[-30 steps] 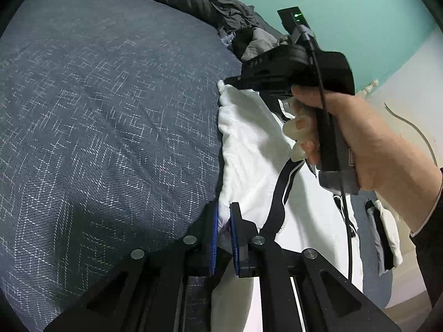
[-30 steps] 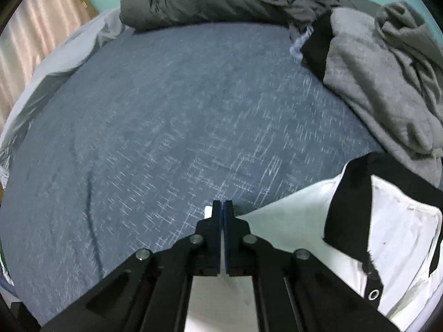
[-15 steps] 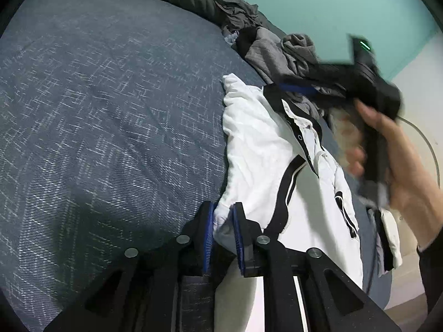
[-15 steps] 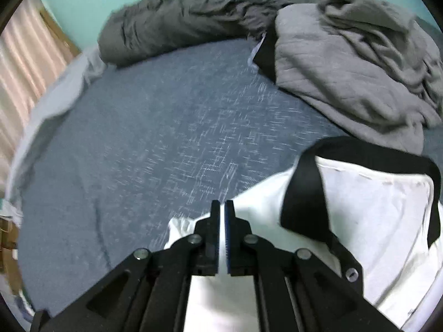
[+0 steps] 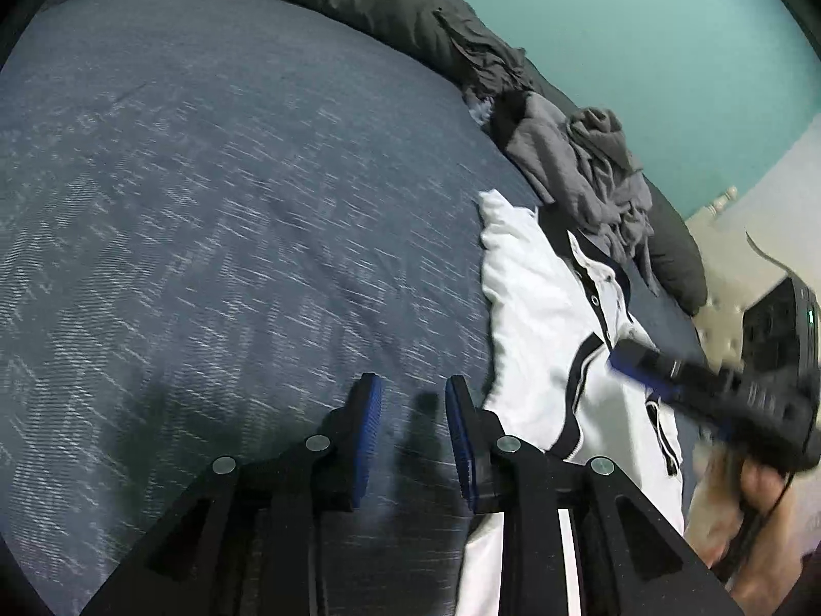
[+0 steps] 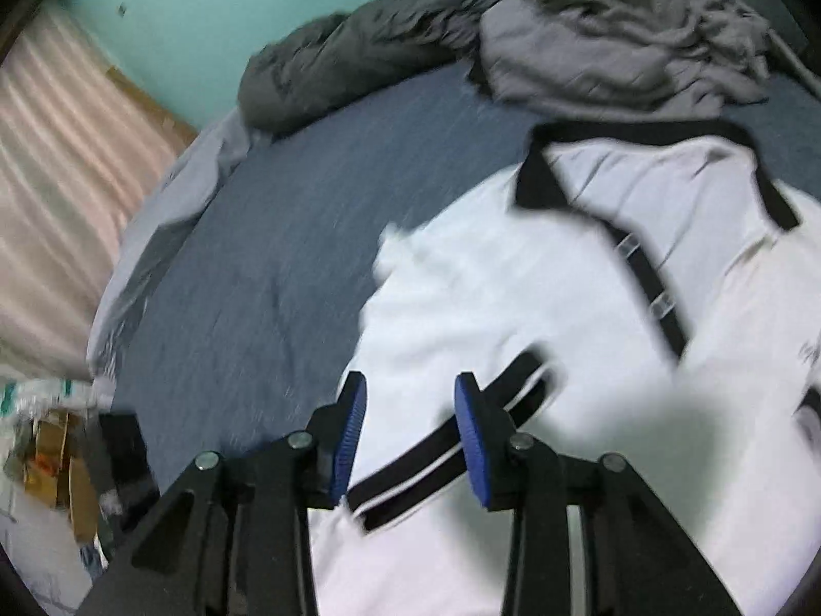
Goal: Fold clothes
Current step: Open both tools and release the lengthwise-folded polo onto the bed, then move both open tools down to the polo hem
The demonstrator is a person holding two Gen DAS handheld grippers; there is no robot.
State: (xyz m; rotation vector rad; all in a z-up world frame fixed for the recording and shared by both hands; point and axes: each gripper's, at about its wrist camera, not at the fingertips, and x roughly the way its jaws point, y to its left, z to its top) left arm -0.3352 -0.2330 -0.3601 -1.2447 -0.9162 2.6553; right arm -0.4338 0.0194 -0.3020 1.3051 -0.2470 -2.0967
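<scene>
Dim indoor light, soft shadows just ahead of both tongs, motion blur throughout, fisheye bending and black vignette at edges

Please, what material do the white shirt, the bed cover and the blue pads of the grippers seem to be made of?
White shirt: soft, matte fabric, probably a knit; it wrinkles loosely, with black trim and snap buttons.
Bed cover: matte textile, dark blue with fine white flecks, perhaps woven cotton; the fibre cannot be told.
Blue pads: ridged, likely rubber or soft plastic, set on black hard-plastic fingers.

Shirt is smooth white cloth; bedcover matt woven blue; pads ribbed blue rubber, it seems.
</scene>
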